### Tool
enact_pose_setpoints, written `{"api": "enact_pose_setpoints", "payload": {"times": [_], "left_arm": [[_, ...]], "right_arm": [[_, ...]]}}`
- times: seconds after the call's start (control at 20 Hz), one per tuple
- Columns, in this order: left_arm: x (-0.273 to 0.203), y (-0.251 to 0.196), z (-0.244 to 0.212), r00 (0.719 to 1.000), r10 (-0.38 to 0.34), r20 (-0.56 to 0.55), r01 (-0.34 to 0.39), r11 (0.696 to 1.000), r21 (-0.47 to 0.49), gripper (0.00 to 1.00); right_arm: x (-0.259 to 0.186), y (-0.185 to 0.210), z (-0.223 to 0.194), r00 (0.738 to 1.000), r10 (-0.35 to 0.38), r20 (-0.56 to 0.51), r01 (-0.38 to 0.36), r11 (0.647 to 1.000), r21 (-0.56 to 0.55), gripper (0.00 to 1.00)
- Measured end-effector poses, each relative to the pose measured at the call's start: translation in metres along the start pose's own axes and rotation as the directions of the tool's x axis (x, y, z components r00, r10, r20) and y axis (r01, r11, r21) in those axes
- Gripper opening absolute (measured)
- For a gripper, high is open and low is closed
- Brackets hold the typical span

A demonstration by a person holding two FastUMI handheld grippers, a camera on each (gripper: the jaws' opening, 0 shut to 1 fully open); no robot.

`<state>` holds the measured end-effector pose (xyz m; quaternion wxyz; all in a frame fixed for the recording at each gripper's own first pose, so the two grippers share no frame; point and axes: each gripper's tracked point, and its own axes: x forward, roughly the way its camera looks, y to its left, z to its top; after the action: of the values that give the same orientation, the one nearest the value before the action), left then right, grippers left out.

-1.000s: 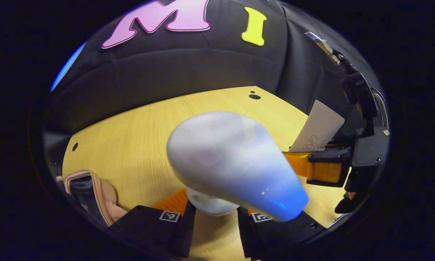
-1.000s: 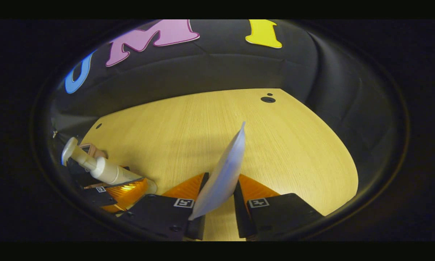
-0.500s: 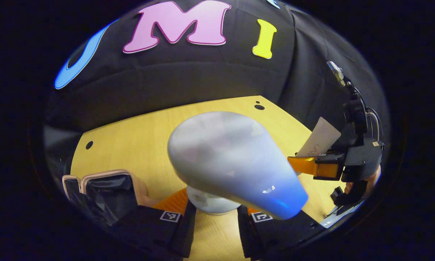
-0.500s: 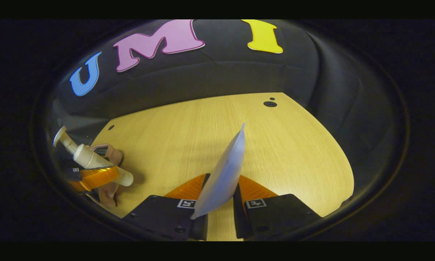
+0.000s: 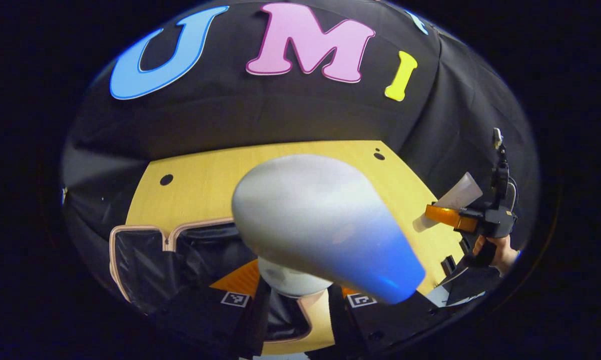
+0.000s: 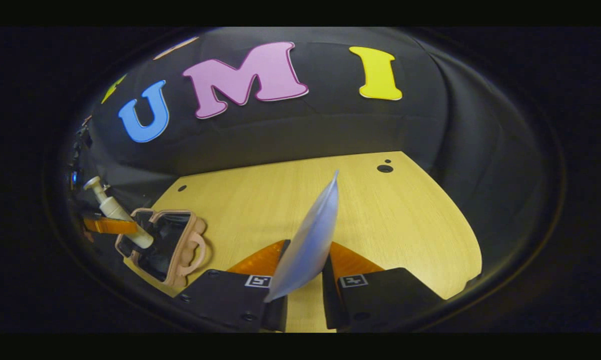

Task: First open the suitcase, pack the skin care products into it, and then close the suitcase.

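Both grippers carry a product above the wooden worktop (image 6: pixel 405 225), and the suitcase lies open, so the packing step is in hand.

**Left gripper.** In the left gripper view, the left gripper (image 5: pixel 294 295) pinches the neck of the pump bottle (image 5: pixel 325 225) between both fingers. The bottle's body points away from the camera and covers the frame centre. The open suitcase (image 5: pixel 145 250) sits directly beneath and to the lower left, its dark lining exposed inside a pale pink rim. In the right gripper view, the same bottle (image 6: pixel 115 212) hangs at the left edge of the frame, its base over the suitcase (image 6: pixel 180 250), pump head uppermost.

**Right gripper.** In the right gripper view, the right gripper (image 6: pixel 303 295) is pressed onto the lower end of a flat white tube (image 6: pixel 313 235), which stands up and leans toward upper right. It is over bare worktop, well apart from the suitcase. In the left gripper view, this gripper (image 5: pixel 448 217) and the hand (image 5: pixel 500 250) holding it appear at the right edge.

**Hazards from this position (judgement):**
- The bottle is held by its neck only. The heavy body may pivot in the grip and strike the suitcase rim on descent.
- Release from height could let the round bottle roll out over the rim.
- The bottle blocks the left camera's sight of the drop point.
- The tube is soft. A pinch at one end may let it slip or fold.
- The right gripper must cross toward the suitcase. Simultaneous approach risks collision between grippers.
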<state>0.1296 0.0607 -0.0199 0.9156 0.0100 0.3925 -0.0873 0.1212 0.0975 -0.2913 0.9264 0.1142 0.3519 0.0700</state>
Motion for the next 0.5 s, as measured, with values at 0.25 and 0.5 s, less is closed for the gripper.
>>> {"api": "enact_pose_setpoints", "payload": {"times": [0.25, 0.5], "left_arm": [[0.02, 0.082, -0.08, 0.934, 0.085, -0.347, -0.084, 0.996, 0.02, 0.6], [0.035, 0.104, -0.134, 0.8, 0.042, -0.598, -0.08, 0.996, -0.037, 0.6]], "right_arm": [[-0.014, 0.028, -0.004, 0.999, 0.038, 0.009, -0.038, 0.999, -0.019, 0.24], [-0.028, 0.057, -0.008, 0.998, 0.067, 0.018, -0.066, 0.997, -0.047, 0.28]]}}
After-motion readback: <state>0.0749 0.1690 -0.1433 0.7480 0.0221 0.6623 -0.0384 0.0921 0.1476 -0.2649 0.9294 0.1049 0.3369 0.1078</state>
